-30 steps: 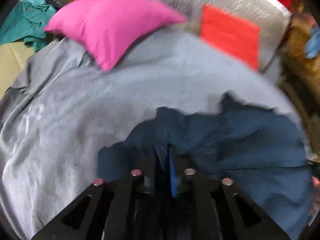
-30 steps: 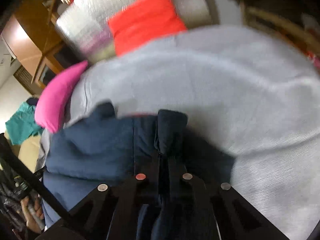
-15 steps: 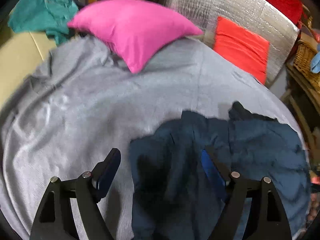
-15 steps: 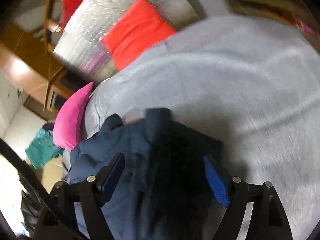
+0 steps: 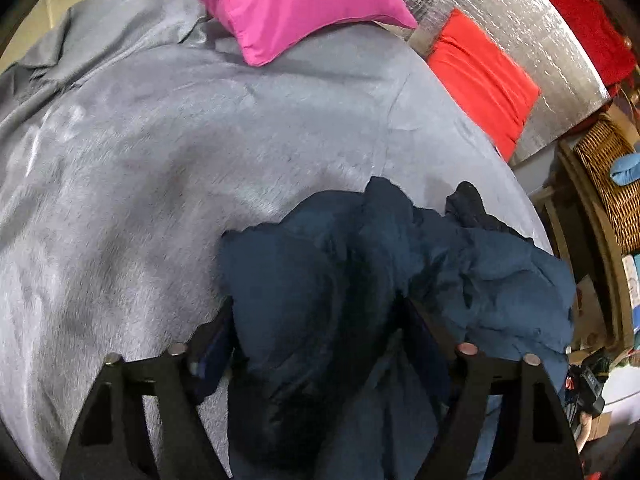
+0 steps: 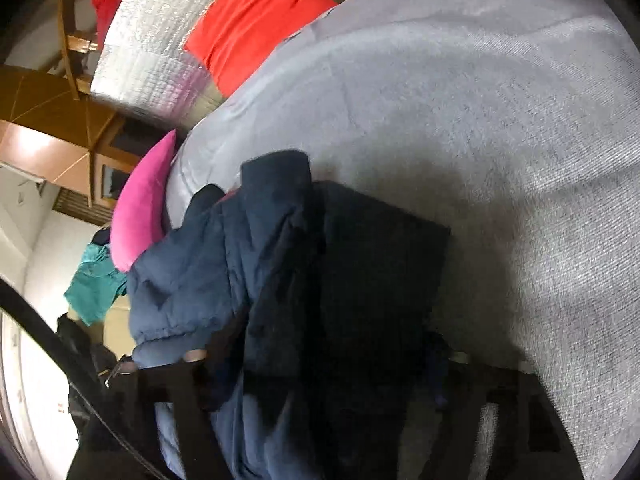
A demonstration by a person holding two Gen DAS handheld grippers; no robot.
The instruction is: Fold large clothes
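A dark navy padded garment (image 5: 480, 272) lies bunched near the front edge of a bed with a grey cover (image 5: 160, 160). My left gripper (image 5: 320, 340) straddles a thick fold at its left end. Its jaws are closing with the cloth bulging between them, and the left fingertip (image 5: 212, 348) is still partly clear of the cloth. In the right wrist view the same garment (image 6: 192, 264) lies on the grey cover (image 6: 480, 120). My right gripper (image 6: 324, 352) straddles its dark right end, jaws closing with the cloth between them. Shadow and blur hide its pads.
A pink pillow (image 5: 288, 0) and a red cushion (image 5: 484, 76) lie at the far side of the bed, against a silver quilted mat (image 5: 500, 8). A wicker basket (image 5: 608, 184) stands to the right. Teal cloth (image 6: 96, 284) and a wooden cabinet (image 6: 52, 140) lie beyond the pillow.
Both grippers were shut on folds of the garment, then opened wide and let them drop. Now both have sunk onto the garment with narrower jaws, cloth between the fingers.
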